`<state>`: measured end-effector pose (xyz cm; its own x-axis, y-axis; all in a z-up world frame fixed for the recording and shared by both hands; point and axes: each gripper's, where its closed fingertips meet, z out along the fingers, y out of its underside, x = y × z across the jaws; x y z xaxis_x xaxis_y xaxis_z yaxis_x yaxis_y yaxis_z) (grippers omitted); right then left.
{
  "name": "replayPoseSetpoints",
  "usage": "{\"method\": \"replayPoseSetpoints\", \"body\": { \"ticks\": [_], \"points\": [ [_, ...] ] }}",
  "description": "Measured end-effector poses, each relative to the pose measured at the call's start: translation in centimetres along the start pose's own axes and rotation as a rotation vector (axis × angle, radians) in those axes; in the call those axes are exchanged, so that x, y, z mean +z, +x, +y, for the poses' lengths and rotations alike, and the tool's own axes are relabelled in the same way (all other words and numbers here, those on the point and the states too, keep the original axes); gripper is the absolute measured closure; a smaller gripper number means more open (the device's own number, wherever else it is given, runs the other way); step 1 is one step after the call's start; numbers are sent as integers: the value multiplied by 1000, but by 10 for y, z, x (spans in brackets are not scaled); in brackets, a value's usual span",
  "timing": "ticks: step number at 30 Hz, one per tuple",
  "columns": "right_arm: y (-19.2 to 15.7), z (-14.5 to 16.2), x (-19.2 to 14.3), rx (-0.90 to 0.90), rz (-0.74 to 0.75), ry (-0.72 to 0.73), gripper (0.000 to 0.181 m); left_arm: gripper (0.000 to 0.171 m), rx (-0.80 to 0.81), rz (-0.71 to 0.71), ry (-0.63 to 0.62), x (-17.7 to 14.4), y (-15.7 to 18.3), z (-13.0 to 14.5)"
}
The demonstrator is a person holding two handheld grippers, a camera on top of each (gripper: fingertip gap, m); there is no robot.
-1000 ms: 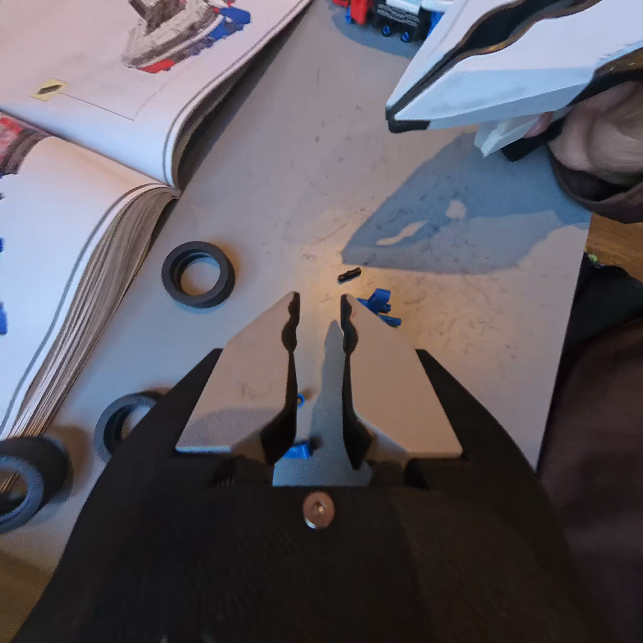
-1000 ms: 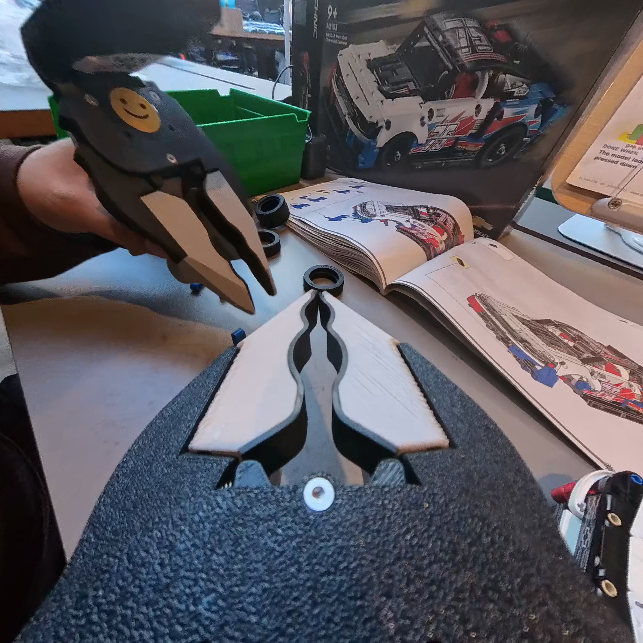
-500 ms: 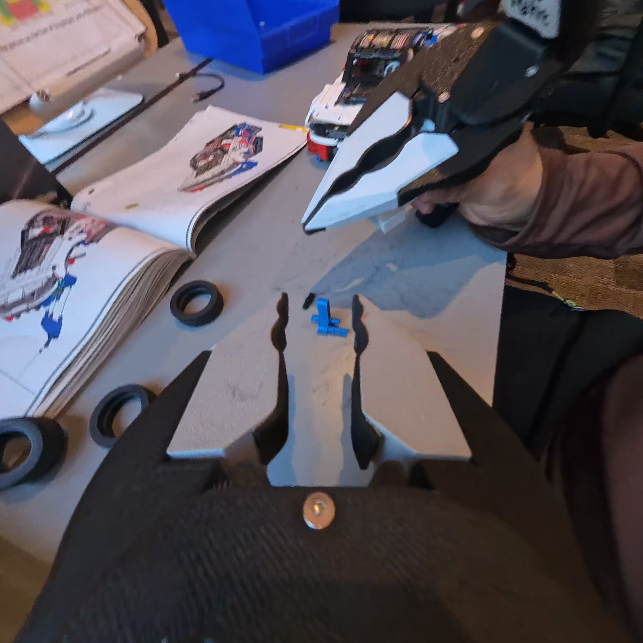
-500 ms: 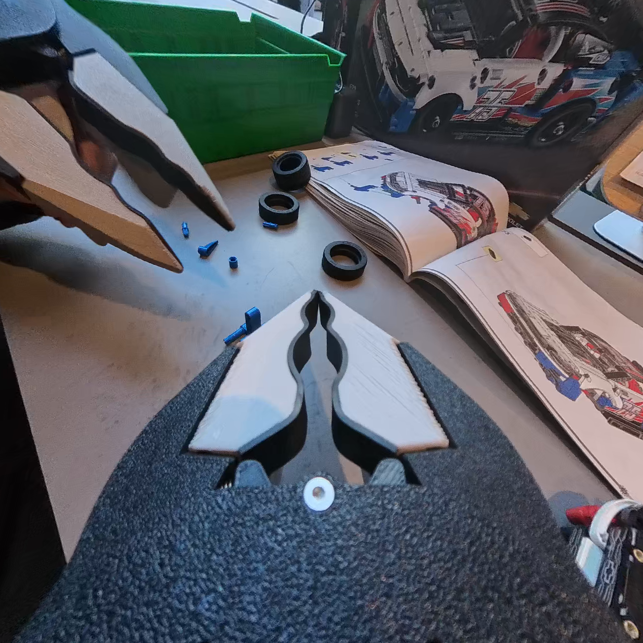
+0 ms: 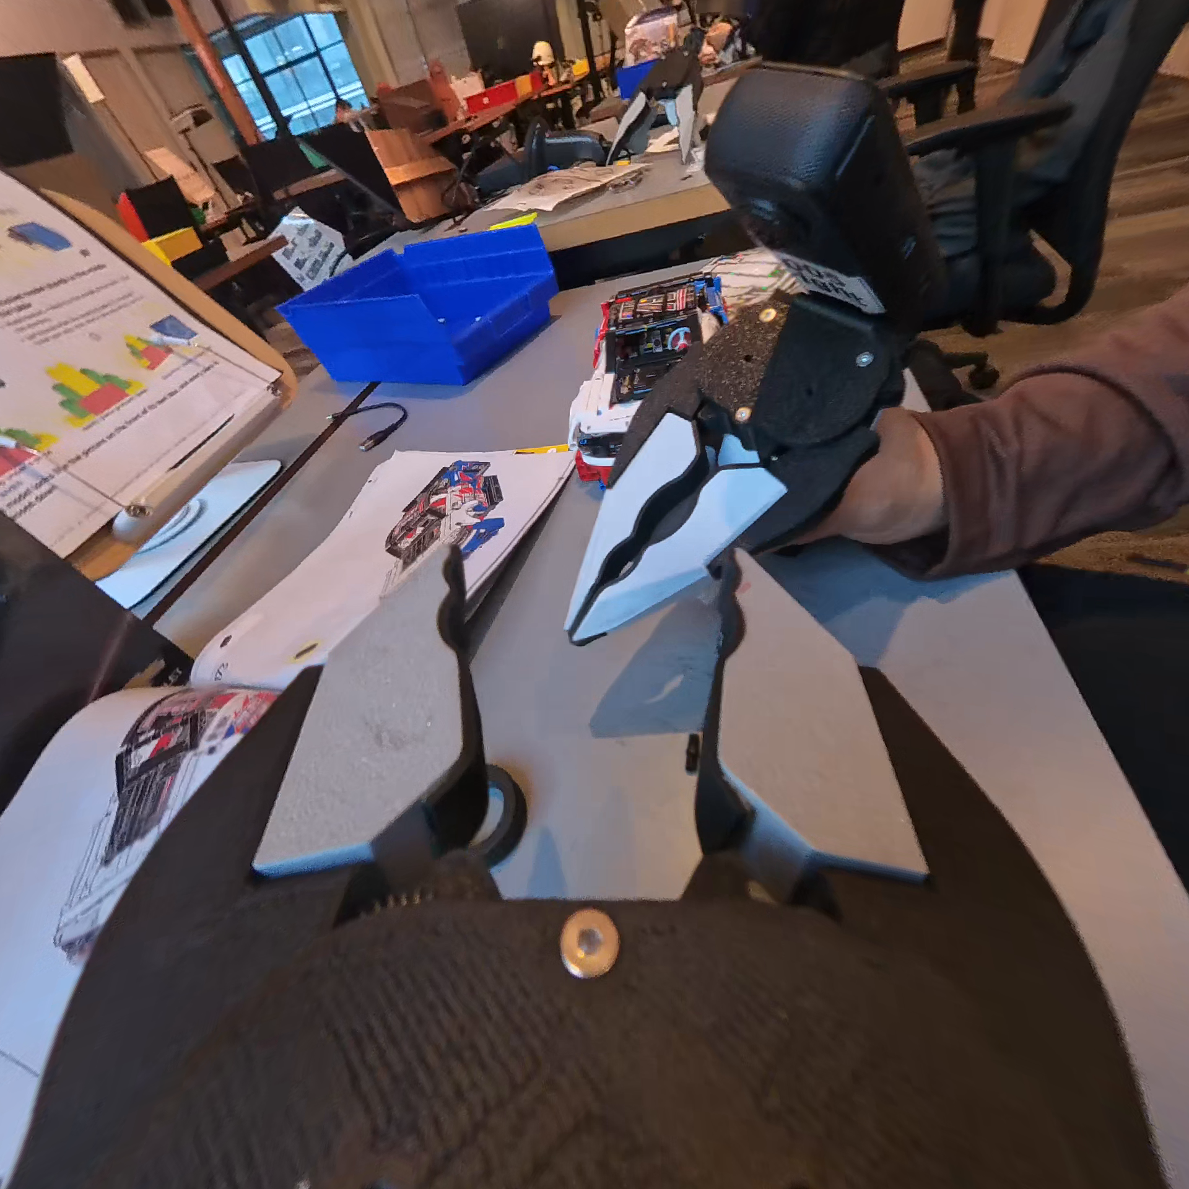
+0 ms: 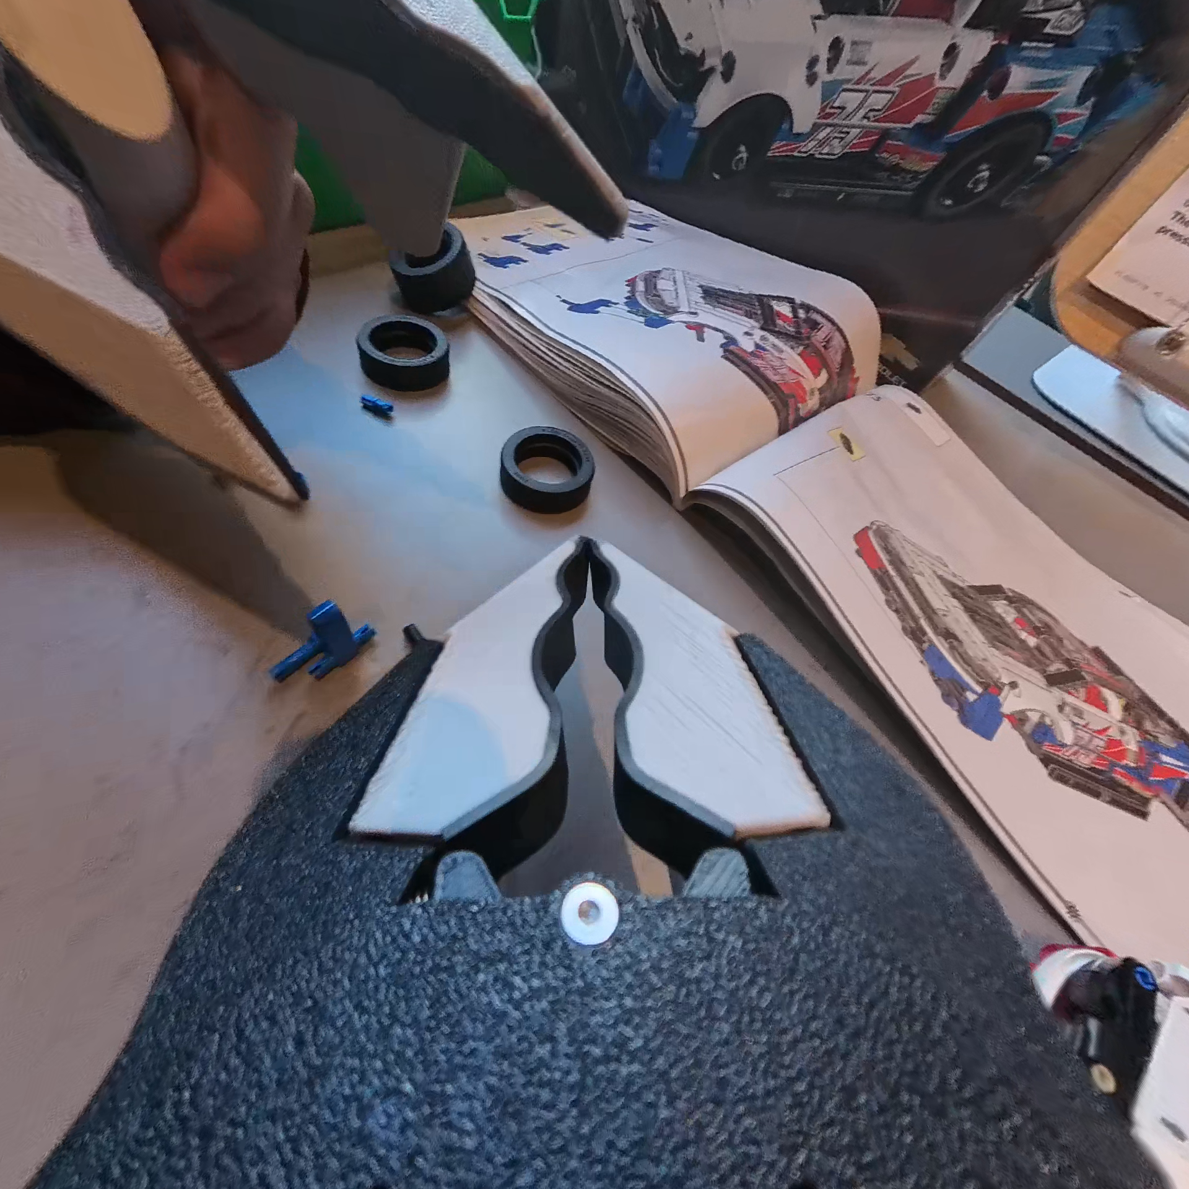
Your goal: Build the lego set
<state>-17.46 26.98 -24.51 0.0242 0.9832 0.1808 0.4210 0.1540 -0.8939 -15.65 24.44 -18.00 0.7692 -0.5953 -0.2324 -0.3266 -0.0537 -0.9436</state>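
Left gripper (image 5: 589, 656): jaws spread wide, nothing between them, touching nothing. Flat grey fingers (image 5: 386, 740) with black wavy inner edges, matte and slightly dusty, on a black ribbed housing. Held above the bench (image 5: 901, 740), a smooth grey surface.

Right gripper (image 6: 587, 545): tips pressed together, empty, only a narrow curved gap lower down between the fingers. White finger faces (image 6: 701, 708) show fine layer lines; the body is coarse, pebbled black plastic. A hand (image 5: 894, 482) in a dark reddish sleeve grips it.

Landmark: the open instruction booklet (image 6: 708, 360), a thick paper stack with printed car drawings, lying flat on the bench.
- Three black rubber tyres, ring-shaped, left of the booklet: one (image 6: 545, 468) just beside its spine, one (image 6: 403, 352) farther left, one (image 6: 432, 273) touching the booklet's far corner, partly behind the left gripper's finger.
- Small blue pin (image 6: 376, 404) between the two nearer tyres, a little left.
- Blue connector piece (image 6: 325, 640), T-shaped hard plastic, well left of the booklet and near the right gripper's left finger; a tiny black pin (image 6: 412, 634) just beside it.
- Partly built lego car (image 5: 643, 360), white, red and black, sits beyond the booklet's right page, behind the right gripper.
- Blue plastic bin (image 5: 424, 322) stands farther back from the booklet.
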Motion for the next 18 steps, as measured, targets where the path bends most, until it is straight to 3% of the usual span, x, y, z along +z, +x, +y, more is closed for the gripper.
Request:
{"method": "replayPoseSetpoints", "body": {
  "ticks": [9,18],
  "points": [
    [24,-21,34,-38,52,53,181,95,-133,57,19,-4,18,7],
    [18,-57,77,11,-190,156,181,94,-230,22,23,-12,-4,15]
  ]
}}
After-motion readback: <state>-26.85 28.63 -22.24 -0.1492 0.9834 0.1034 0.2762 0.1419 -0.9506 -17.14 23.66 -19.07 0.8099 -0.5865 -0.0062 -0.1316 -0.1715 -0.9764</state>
